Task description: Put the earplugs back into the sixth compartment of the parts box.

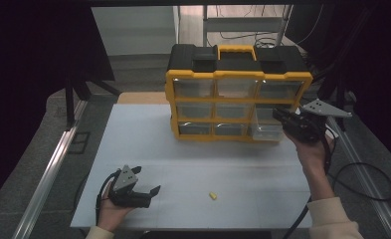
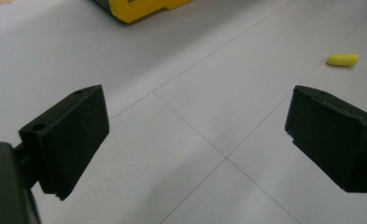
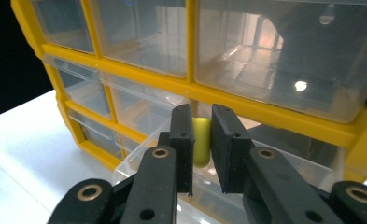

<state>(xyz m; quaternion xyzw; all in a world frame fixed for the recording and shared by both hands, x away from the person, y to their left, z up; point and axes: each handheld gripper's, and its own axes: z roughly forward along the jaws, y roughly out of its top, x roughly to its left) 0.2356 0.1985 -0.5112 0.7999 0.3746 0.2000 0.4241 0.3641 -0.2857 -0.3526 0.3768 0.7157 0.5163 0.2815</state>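
A yellow and black organizer [image 1: 238, 94] with clear drawers stands at the back of the white table [image 1: 148, 149]. Its right middle drawer [image 1: 265, 130] is pulled out. My right gripper [image 1: 283, 119] hovers over that open drawer [image 3: 144, 168], shut on a small yellow earplug [image 3: 200, 140] held upright between the jaws. Another yellow earplug [image 1: 212, 195] lies on the table near the front. My left gripper [image 1: 150, 185] rests low at the front left, open with nothing between its jaws; the loose earplug [image 2: 342, 59] lies ahead of it to the right.
The organizer's corner [image 2: 139, 8] shows at the top of the left gripper view. Metal rails [image 1: 48, 174] run along both sides of the table. Cables [image 1: 362, 179] trail on the floor at the right.
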